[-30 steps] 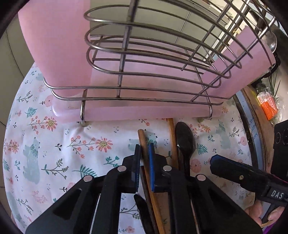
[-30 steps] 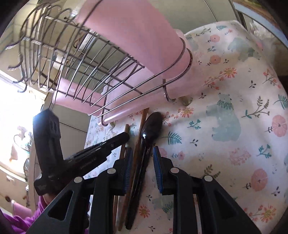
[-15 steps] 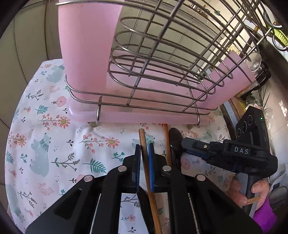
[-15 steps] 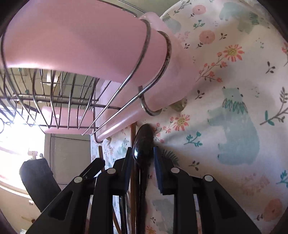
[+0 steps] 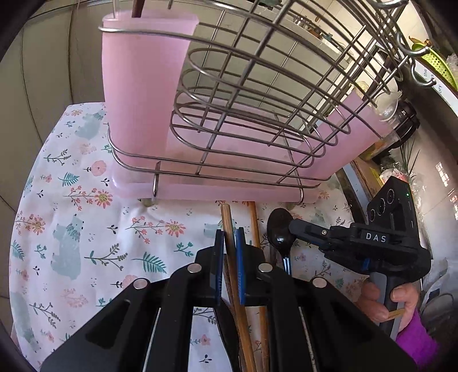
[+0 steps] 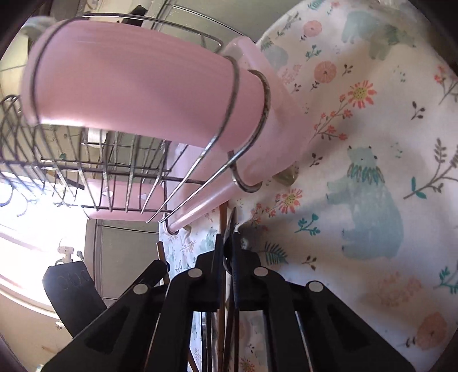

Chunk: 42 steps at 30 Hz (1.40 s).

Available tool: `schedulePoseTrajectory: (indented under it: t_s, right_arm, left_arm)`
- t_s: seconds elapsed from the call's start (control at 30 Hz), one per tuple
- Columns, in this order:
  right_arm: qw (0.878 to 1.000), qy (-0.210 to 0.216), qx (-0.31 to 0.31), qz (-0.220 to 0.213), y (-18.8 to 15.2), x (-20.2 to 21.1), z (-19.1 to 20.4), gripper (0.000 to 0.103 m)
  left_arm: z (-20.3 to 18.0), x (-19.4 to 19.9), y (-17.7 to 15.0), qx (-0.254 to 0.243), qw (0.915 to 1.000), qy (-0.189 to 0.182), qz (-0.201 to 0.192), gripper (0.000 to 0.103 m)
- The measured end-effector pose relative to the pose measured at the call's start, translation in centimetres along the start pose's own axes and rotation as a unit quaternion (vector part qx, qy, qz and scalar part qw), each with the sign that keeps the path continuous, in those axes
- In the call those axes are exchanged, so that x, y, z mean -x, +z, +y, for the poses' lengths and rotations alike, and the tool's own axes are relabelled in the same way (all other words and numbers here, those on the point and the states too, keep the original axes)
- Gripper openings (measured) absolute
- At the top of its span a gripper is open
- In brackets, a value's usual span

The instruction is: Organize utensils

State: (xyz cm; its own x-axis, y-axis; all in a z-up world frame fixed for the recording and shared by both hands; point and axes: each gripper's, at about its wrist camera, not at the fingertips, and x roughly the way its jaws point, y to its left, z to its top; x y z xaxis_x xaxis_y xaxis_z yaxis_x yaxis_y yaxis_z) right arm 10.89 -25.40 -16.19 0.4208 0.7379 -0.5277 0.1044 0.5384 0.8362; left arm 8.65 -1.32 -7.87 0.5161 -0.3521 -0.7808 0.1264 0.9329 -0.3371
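My left gripper (image 5: 229, 237) is shut on a wooden chopstick (image 5: 227, 219) that points at the rack's base. A second chopstick (image 5: 253, 220) and a black spoon (image 5: 278, 229) lie beside it on the floral cloth (image 5: 71, 229). My right gripper (image 6: 228, 243) has its jaws closing on the black spoon (image 6: 230, 224), seen edge-on, and the pads press on its bowl. In the left wrist view the right gripper (image 5: 296, 230) reaches the spoon from the right, held by a hand (image 5: 380, 300). The wire rack (image 5: 257, 100) with pink cups (image 5: 143, 85) stands just behind.
A pink drip tray (image 5: 200, 191) sits under the rack, and a brown stick (image 5: 137, 7) stands in the left cup. The rack's right cup (image 6: 128, 85) looms close over my right gripper. Bottles and clutter (image 5: 400, 126) stand at the far right past the table edge.
The left gripper rose and drew back with its chopstick, showing more of the rack. The right gripper rolled, moved onto the black spoon and closed on it.
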Motion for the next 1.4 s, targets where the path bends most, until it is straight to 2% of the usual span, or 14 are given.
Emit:
schedulePoseTrajectory:
  t_s: [0.27,0.47,0.7,0.9,1.13,1.4]
  right_arm:
    - [0.999,0.005,0.039,-0.034,-2.5,3.1,2.0,0.002]
    - [0.996,0.019,0.059,-0.063,-2.7,5.7,3.4,0.002]
    - [0.990,0.021,0.103,-0.090,-3.4,7.6,5.9,0.002]
    - [0.985,0.015,0.137,-0.105,-4.3,7.5,8.2,0.002]
    - [0.974,0.035,0.178,-0.132,-4.4,10.1,10.9,0.002]
    - [0.951,0.065,0.237,-0.189,-3.0,13.9,15.9,0.002]
  left_arm:
    - [0.3,2.6,-0.2,0.001,0.9996,-0.011,-0.027,0.007]
    - [0.5,4.6,-0.3,-0.003,0.9985,-0.018,-0.051,0.007]
    - [0.2,7.4,-0.3,-0.008,0.9956,-0.018,-0.092,0.007]
    - [0.3,9.9,0.0,-0.013,0.9908,-0.013,-0.134,0.006]
    - [-0.1,12.9,2.0,-0.012,0.9824,-0.014,-0.186,0.006]
    - [-0.6,18.8,5.1,-0.022,0.9626,-0.019,-0.270,0.006]
